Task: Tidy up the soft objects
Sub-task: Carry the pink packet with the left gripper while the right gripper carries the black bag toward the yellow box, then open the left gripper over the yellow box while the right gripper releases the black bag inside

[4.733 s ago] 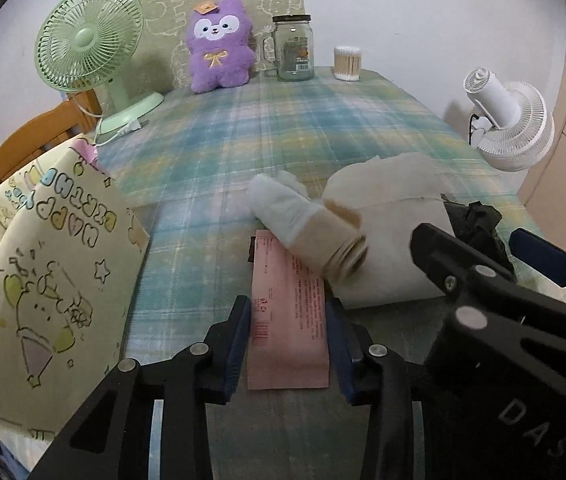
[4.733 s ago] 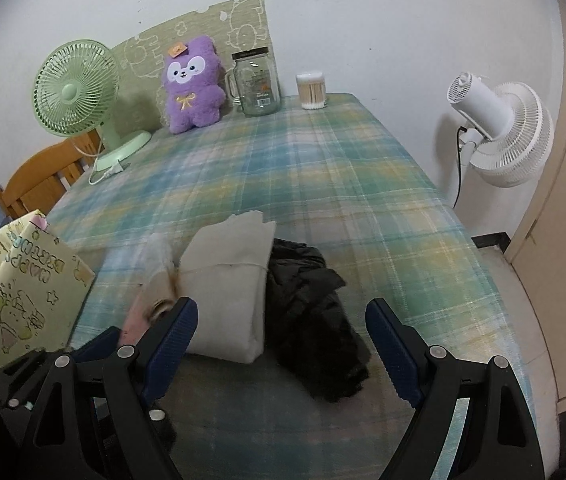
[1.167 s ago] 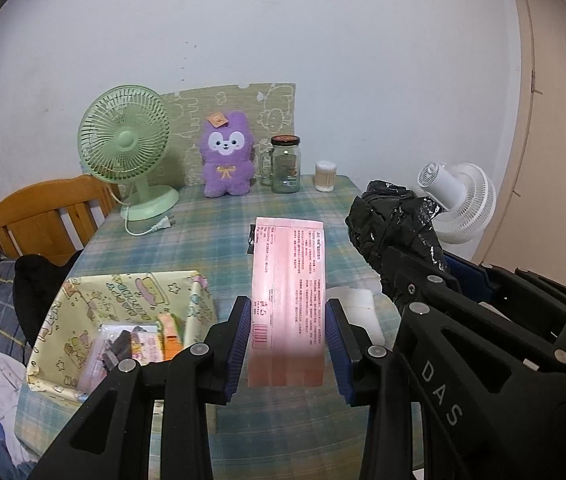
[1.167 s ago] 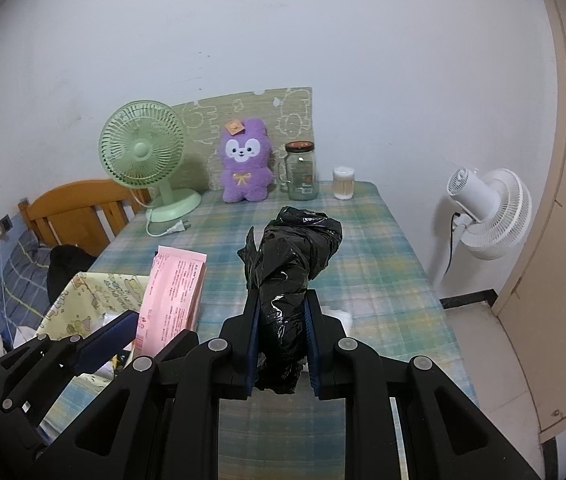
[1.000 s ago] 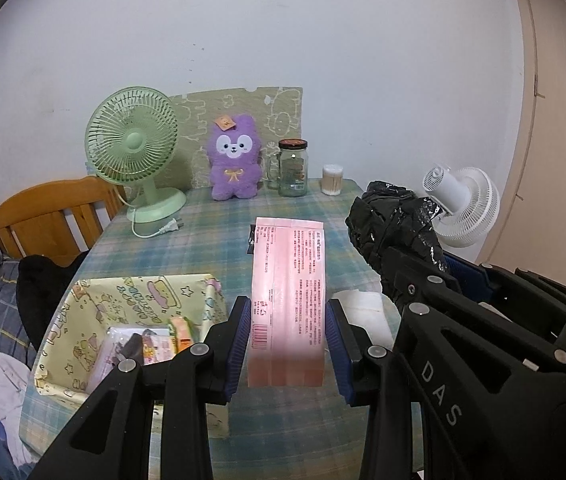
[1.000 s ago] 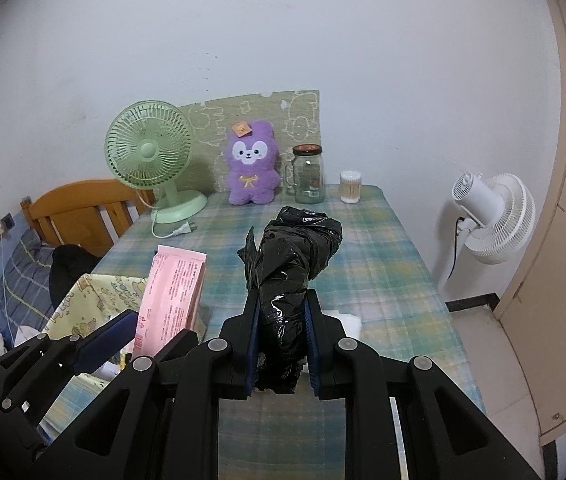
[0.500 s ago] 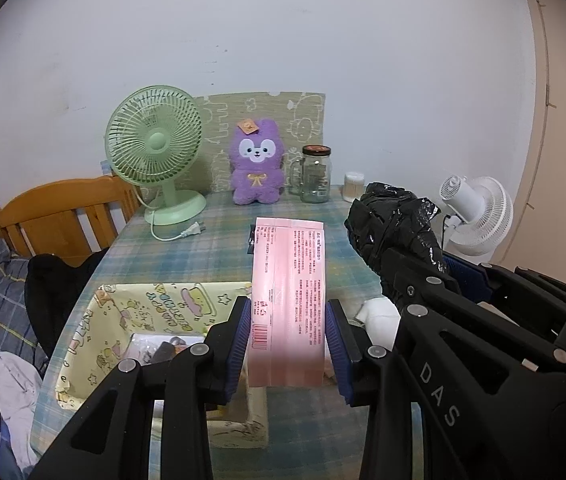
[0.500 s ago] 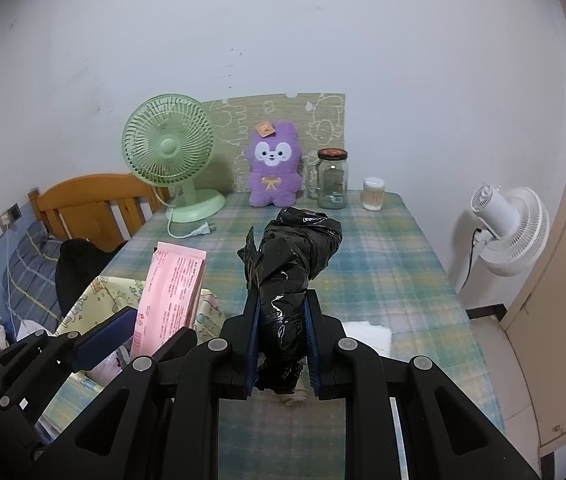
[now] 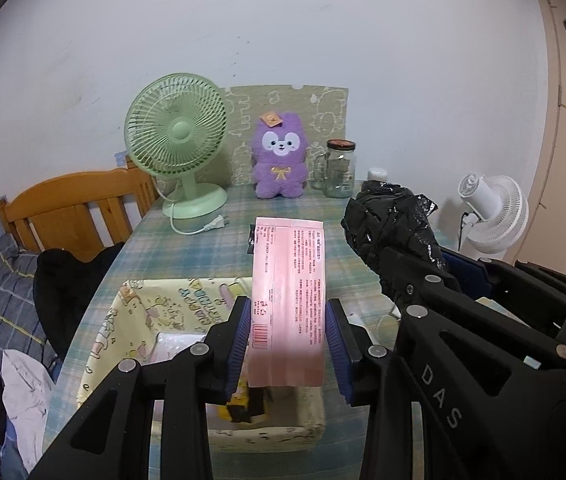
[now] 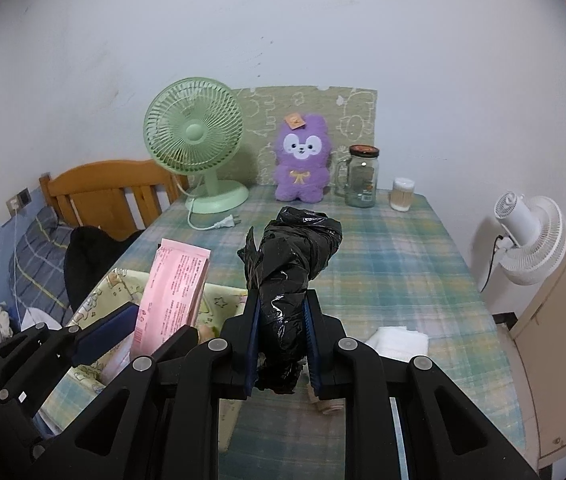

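My left gripper [image 9: 287, 340] is clamped on the pink pack [image 9: 289, 280], held above the yellow bin [image 9: 143, 312]; it looks light and flat, so I grip its edges. My right gripper [image 10: 281, 344] squeezes the black bag [image 10: 291, 264] right of the bin: crinkly, slippery, best held mid-bundle.

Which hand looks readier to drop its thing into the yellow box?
The left claw: its pink packet hangs over the yellow box. The right claw, with the black bag, is beside it.

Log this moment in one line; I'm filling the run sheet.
left gripper: shut on pink packet | right gripper: shut on black bag | both over yellow box
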A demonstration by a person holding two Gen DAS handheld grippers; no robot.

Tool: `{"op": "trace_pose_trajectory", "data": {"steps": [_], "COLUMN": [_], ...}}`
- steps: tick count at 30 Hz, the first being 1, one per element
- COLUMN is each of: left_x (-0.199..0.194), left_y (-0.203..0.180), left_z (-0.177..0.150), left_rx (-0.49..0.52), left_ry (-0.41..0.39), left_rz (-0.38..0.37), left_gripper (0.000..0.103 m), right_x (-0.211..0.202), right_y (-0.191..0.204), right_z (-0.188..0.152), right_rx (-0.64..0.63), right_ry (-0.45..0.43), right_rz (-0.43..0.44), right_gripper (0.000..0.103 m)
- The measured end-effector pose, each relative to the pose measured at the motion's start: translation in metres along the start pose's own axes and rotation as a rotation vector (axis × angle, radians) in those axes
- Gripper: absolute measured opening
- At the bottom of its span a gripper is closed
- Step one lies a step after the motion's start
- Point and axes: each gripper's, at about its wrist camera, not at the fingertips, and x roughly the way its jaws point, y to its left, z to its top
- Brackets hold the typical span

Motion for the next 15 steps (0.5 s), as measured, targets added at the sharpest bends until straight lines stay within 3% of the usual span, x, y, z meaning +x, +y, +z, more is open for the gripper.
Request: {"op": "trace_pose_trajectory", "data": {"steps": [15], "left_x": [0.024], "left_y": [0.039], "left_z": [-0.015], "left_rx": [-0.015], "left_ry": [0.054], "left_rz": [0.059], "left_gripper": [0.038], "right_x": [0.023], "right_y": [0.039], "right_z": [-0.008], "right_rx": [-0.069], "right_ry": [0.04], "right_rz": [0.057], "right_gripper": [0.023]}}
